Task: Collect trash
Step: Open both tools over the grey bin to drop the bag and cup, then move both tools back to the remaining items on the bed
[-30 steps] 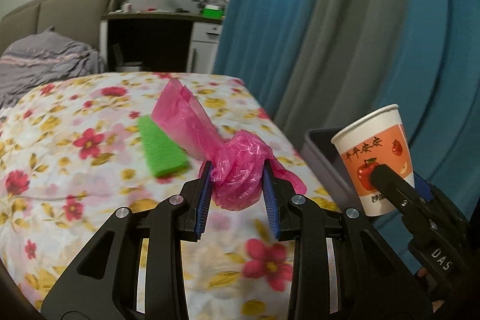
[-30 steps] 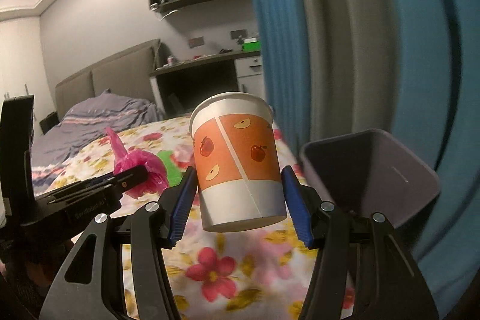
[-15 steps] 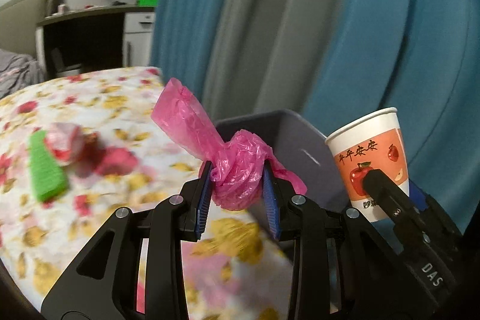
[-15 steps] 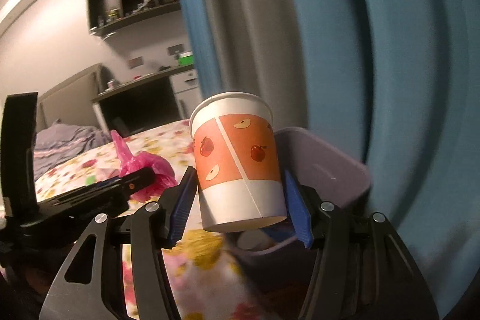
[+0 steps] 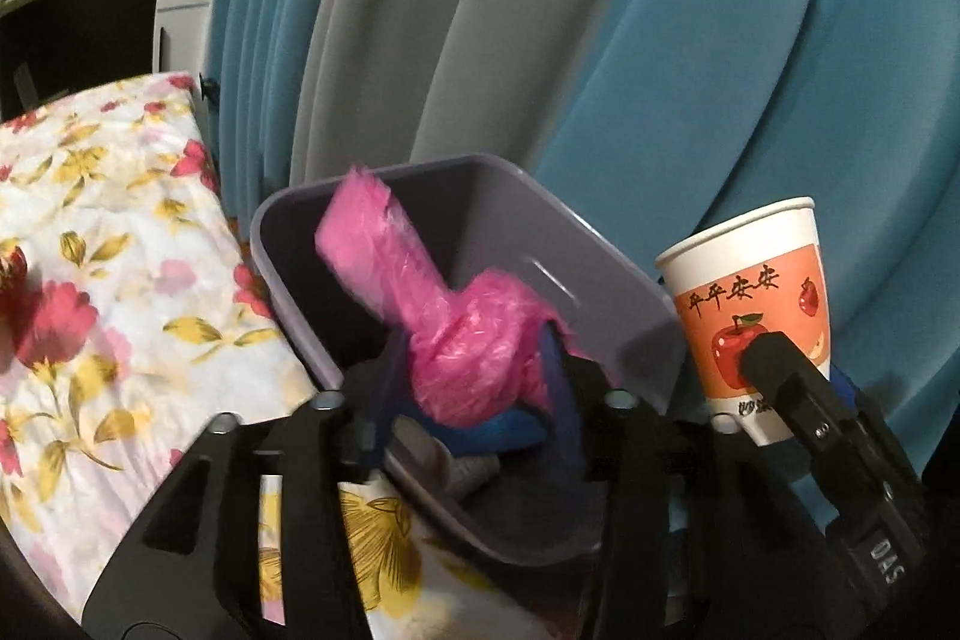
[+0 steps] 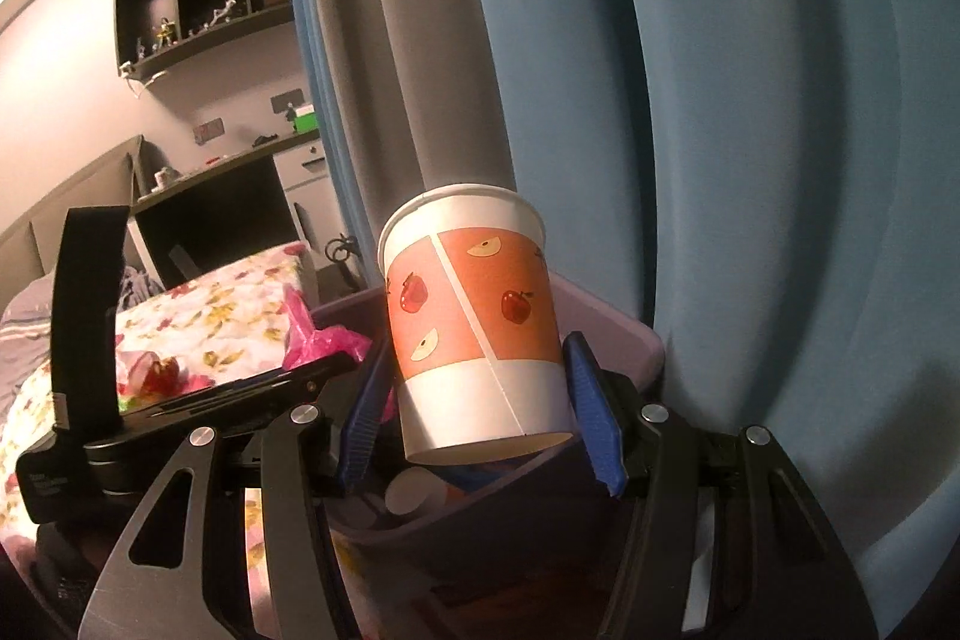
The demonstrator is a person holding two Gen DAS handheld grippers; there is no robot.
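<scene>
Bin (image 5: 600, 280) lies beneath both claws: left claw (image 5: 474, 382) clamps the bag (image 5: 462, 352), right claw (image 6: 480, 406) clamps the cup (image 6: 474, 322); release only once each load is inside the rim.

The paper cup (image 5: 756, 316) is showing four dark Chinese characters, 平平安安, across its orange panel above a printed apple; a further line below is being partly covered and is not legible. The right gripper (image 5: 888, 559) body is showing white letters "DAS". No other text is reading clearly in either view.
</scene>
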